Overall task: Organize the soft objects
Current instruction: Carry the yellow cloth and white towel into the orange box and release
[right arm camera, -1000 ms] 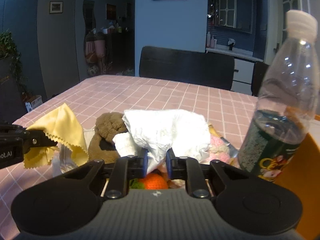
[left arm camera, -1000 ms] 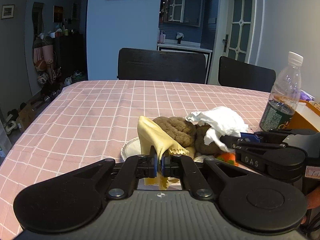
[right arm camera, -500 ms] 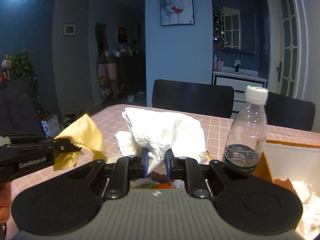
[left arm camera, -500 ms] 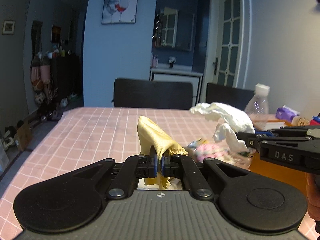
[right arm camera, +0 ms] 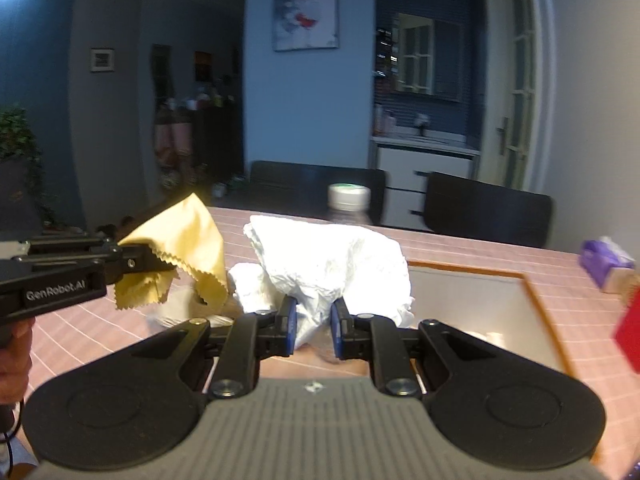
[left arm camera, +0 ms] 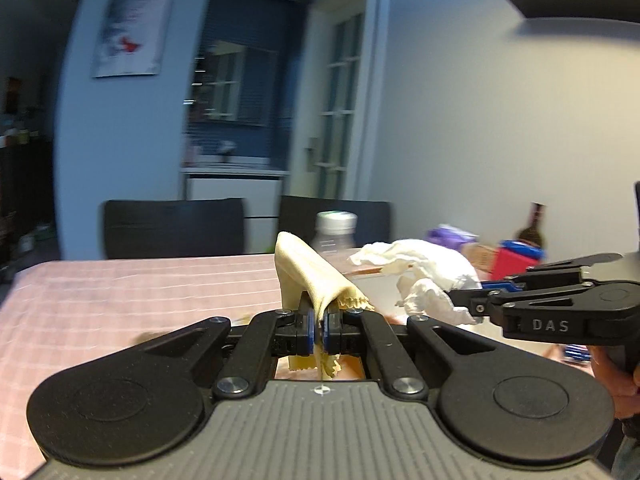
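Observation:
My left gripper (left arm camera: 319,330) is shut on a yellow cloth (left arm camera: 308,276) with zigzag edges, held up in the air above the pink checked table (left arm camera: 120,292). In the right wrist view the same yellow cloth (right arm camera: 184,248) hangs from the left gripper (right arm camera: 168,268) at the left. My right gripper (right arm camera: 313,330) is shut on a crumpled white cloth (right arm camera: 332,264), which billows above its fingers. From the left wrist view the white cloth (left arm camera: 420,276) sits at the tip of the right gripper (left arm camera: 456,304) on the right.
An orange-rimmed box (right arm camera: 480,304) lies open at the right, just beyond the white cloth. A capped plastic bottle (right arm camera: 349,200) stands behind the cloths. A purple tissue pack (right arm camera: 608,264) and a red object (right arm camera: 630,328) sit far right. Black chairs (left arm camera: 176,224) line the far table edge.
Both grippers have risen with their cloths and swung to the right. The plate with the brown plush and other items has dropped out of sight, and the orange-rimmed box has come into view.

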Demonstrator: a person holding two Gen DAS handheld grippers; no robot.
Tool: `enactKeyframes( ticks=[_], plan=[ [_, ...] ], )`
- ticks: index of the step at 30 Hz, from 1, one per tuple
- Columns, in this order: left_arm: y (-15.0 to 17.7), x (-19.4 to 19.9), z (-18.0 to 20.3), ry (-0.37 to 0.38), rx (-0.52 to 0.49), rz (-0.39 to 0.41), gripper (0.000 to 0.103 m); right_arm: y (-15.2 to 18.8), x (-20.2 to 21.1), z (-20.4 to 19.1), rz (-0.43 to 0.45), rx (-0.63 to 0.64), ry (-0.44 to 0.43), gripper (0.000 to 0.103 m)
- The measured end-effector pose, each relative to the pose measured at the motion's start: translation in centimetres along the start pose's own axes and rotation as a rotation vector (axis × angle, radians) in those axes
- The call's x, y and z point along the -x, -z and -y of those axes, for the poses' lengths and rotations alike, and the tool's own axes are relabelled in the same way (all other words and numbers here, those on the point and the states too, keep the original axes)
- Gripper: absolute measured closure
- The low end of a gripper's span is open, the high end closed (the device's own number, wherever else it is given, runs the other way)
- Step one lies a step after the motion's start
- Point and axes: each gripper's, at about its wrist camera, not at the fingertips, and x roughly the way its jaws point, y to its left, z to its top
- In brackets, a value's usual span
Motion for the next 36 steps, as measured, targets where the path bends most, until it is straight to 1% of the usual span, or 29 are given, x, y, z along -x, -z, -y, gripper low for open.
enactKeyframes(
  ticks=[6, 10, 13, 16, 19, 22, 25, 27, 28, 30, 32, 33, 36],
  plan=[
    [-1.6, -3.4, 4.8, 0.146, -0.081, -0.013, 0.099, -0.8, 1.3, 4.9, -0.063, -0.003, 0.089, 0.088],
    [-2.2, -6.5, 7.7, 0.191, -0.136, -0.052, 0.099, -1.3, 0.6, 8.1, -0.117, 0.008, 0.132, 0.087],
    [-2.3, -9.2, 9.5, 0.21, -0.176, -0.11, 0.099, -1.6, -0.9, 11.0, -0.169, -0.041, 0.115, 0.087],
    [-2.3, -12.5, 11.1, 0.234, -0.229, -0.204, 0.099, -2.0, -3.3, 13.2, -0.217, -0.079, 0.083, 0.087],
    [-2.3, -15.4, 12.0, 0.208, -0.297, -0.279, 0.099, -2.1, -6.3, 14.3, -0.275, -0.061, 0.064, 0.087],
    [-2.2, -18.4, 13.0, 0.214, -0.358, -0.366, 0.099, -1.7, -9.4, 15.5, -0.345, -0.042, 0.074, 0.087],
    [-1.1, -20.3, 14.1, 0.22, -0.424, -0.452, 0.098, -1.2, -12.2, 17.0, -0.398, -0.024, 0.081, 0.087],
    [-0.1, -21.1, 14.7, 0.207, -0.468, -0.503, 0.098, -0.8, -13.7, 17.7, -0.435, -0.021, 0.056, 0.087],
    [0.3, -21.7, 14.9, 0.199, -0.491, -0.529, 0.098, -0.7, -14.3, 17.9, -0.446, -0.023, 0.058, 0.087],
    [1.0, -22.8, 15.1, 0.187, -0.51, -0.58, 0.098, -0.3, -15.6, 18.3, -0.477, -0.015, 0.065, 0.087],
    [1.6, -23.7, 15.2, 0.189, -0.528, -0.634, 0.096, 0.0, -16.7, 18.4, -0.507, 0.004, 0.081, 0.086],
    [1.7, -24.0, 15.3, 0.188, -0.533, -0.652, 0.094, 0.1, -17.2, 18.4, -0.523, 0.013, 0.084, 0.086],
    [1.8, -25.2, 15.6, 0.183, -0.561, -0.692, 0.093, 0.4, -17.9, 18.3, -0.548, 0.035, 0.075, 0.085]
  ],
)
